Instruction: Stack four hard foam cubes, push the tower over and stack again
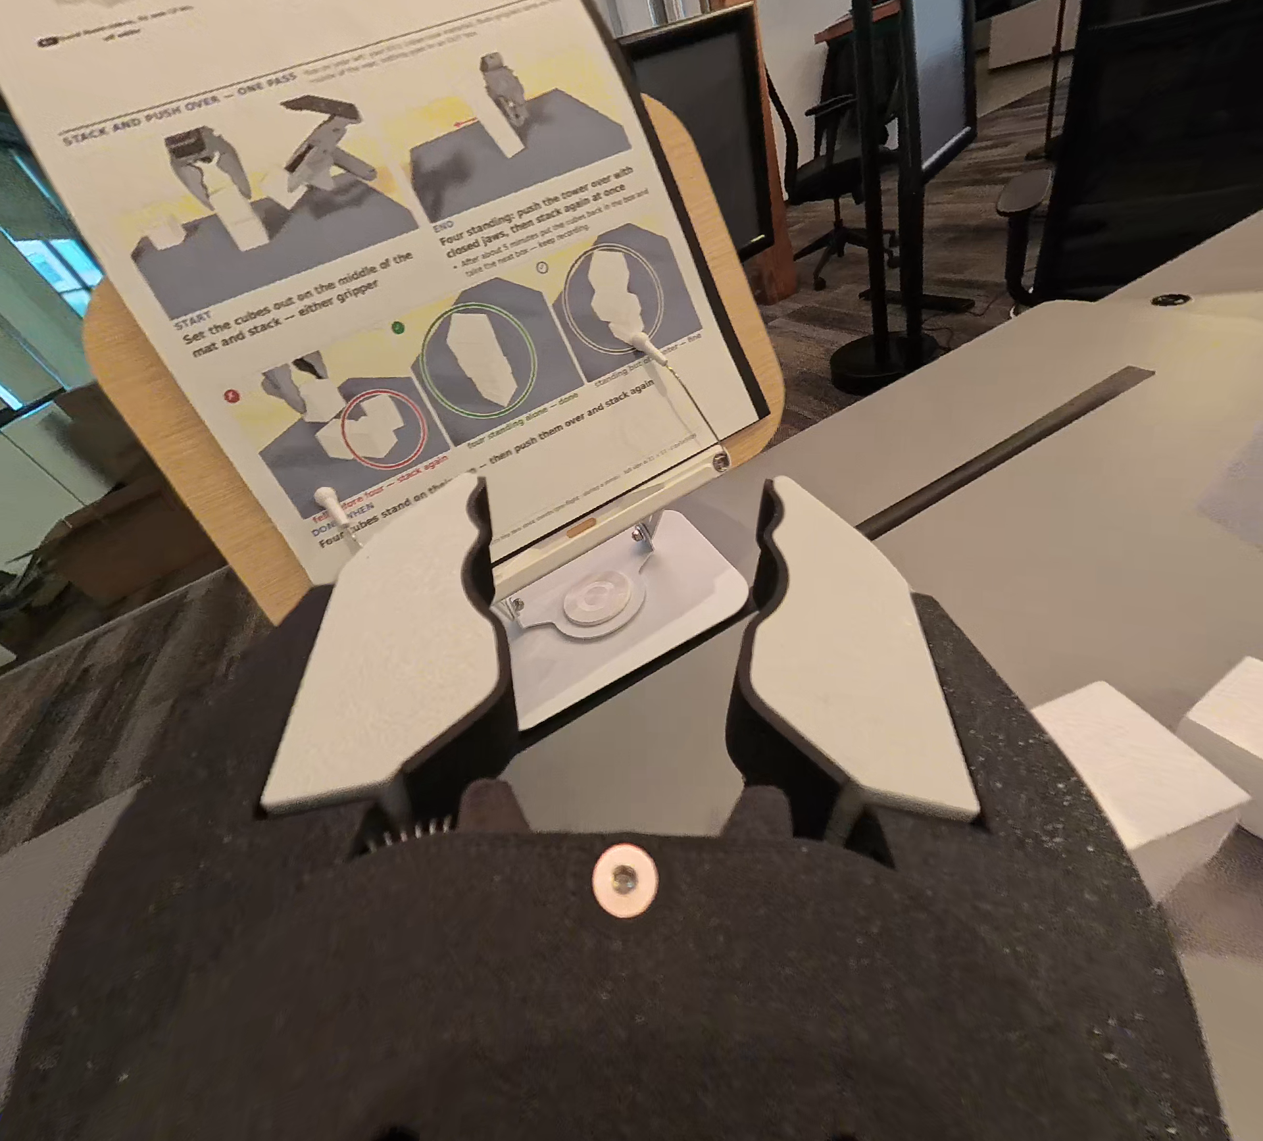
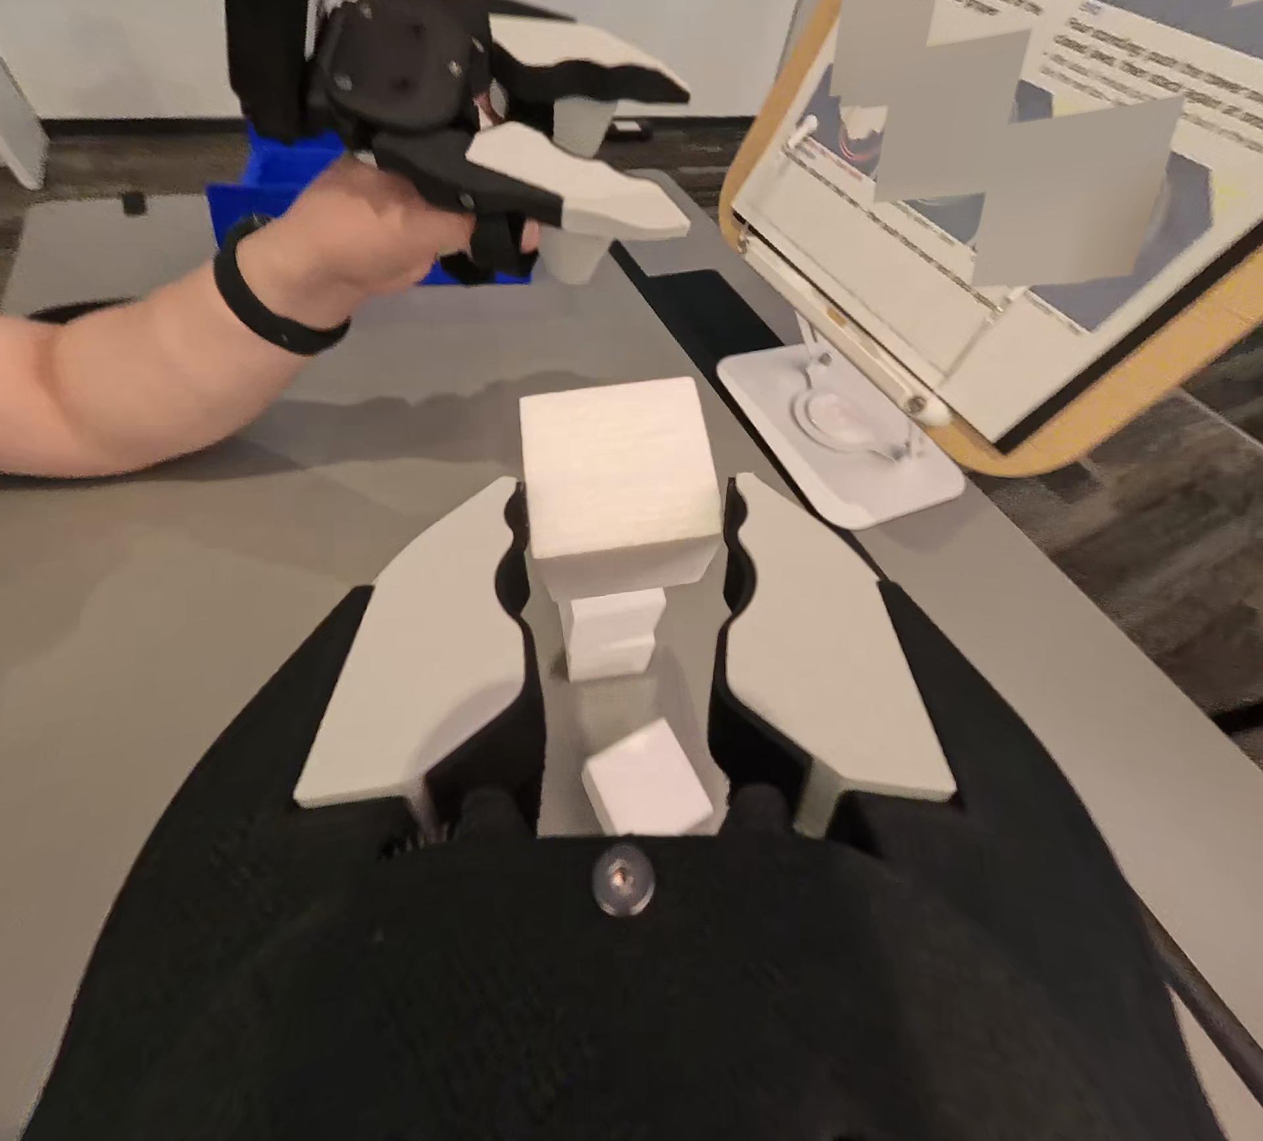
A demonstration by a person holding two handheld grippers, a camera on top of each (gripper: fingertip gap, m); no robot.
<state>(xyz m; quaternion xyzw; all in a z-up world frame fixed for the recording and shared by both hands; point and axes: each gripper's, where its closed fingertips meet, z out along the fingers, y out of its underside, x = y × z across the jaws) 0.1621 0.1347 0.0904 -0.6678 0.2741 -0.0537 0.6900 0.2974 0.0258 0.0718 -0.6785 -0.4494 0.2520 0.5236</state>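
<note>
Both tools stood apart over the grey tabletop (image 2: 205, 561) when I looked through the wrist cameras. My right tool (image 2: 625, 493) had its two pale fingers (image 2: 437, 629) spread on either side of the top foam cube (image 2: 615, 472); narrow dark gaps showed at both sides, so I could not tell whether it gripped the cube or had let go. That cube sat at the head of a slightly crooked tower (image 2: 612, 636) of white cubes directly below the tool, between its fingers. One loose cube (image 2: 646, 780) lay on the tabletop nearer the tool's base, apart from the tower.

My left tool (image 1: 625, 493) hung released, holding nothing, its fingers wide apart and aimed at a printed instruction sheet on a stand (image 1: 615, 623). Two white cubes (image 1: 1134, 773) showed low to its right. From the right wrist camera the left tool (image 2: 683, 151) appeared well beyond and to the left of the tower, held by a hand (image 2: 342, 247) wearing a black wristband (image 2: 266, 315), with a blue bin (image 2: 273, 185) behind it.
</note>
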